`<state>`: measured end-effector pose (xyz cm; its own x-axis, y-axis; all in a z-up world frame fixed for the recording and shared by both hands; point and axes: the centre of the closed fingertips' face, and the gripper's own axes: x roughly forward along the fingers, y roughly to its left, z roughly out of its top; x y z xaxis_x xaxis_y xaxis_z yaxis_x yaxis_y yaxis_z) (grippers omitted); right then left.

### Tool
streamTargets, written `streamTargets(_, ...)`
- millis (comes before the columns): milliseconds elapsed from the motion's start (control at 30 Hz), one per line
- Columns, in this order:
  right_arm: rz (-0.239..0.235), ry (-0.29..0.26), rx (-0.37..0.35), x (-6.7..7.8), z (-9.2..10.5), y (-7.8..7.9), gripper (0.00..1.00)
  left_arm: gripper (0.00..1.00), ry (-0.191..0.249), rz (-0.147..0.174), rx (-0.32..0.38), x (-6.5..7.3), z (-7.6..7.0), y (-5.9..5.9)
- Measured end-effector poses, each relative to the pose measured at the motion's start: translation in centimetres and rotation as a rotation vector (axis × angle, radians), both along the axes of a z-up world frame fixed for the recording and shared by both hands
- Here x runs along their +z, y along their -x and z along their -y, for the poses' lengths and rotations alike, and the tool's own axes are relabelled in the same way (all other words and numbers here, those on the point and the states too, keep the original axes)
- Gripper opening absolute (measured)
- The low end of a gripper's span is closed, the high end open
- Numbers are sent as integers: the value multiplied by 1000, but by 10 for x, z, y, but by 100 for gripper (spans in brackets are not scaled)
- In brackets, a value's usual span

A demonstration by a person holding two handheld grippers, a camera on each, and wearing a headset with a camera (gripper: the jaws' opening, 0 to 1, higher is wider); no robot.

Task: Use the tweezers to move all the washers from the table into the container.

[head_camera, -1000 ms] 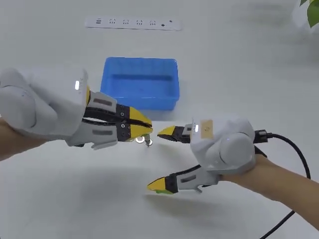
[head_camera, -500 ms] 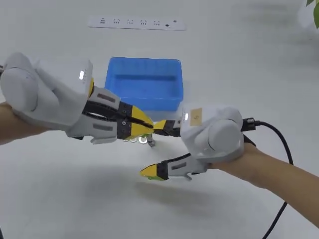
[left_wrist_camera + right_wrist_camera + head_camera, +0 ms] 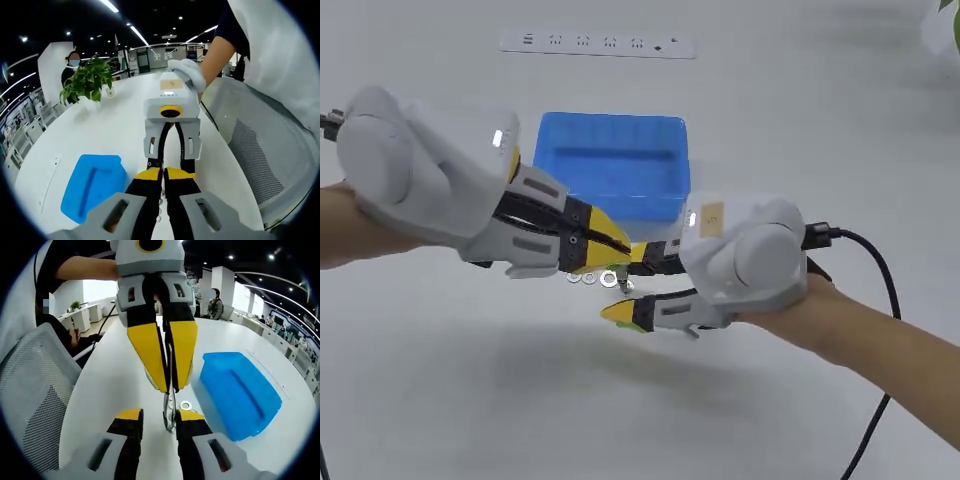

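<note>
Clamping the tweezers [image 3: 169,412] between the tightly closed yellow jaws of the left gripper [image 3: 620,250], reaching in from the left and angling the tips down at the washers [image 3: 610,280] lying on the white table [image 3: 470,400] just in front of the blue container [image 3: 650,208]. Facing it head-on with the right gripper [image 3: 620,284], jaws spread apart either side of the tweezer tips.

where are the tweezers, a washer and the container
tweezers [image 3: 168,410]: right gripper view, lower shaft near the tips
washer [image 3: 183,405]: right gripper view, its ring
container [image 3: 655,207]: head view, front wall
</note>
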<state>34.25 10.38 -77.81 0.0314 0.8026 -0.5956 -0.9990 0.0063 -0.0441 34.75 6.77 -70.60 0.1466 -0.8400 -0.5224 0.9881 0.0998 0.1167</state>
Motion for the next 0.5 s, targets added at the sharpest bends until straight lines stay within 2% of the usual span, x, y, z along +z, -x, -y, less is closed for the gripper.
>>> streamTargets(200, 30, 3, -36, 3, 2, -10, 12, 5, -3, -3, -11, -1, 2, 1)
streamTargets(467, 43, 18, -51, 3, 3, -10, 10, 6, -21, 4, -11, -3, 3, 1)
streamTargets(500, 48, 17, -55, 3, 3, -11, 10, 6, -30, 15, -1, -4, 3, 0)
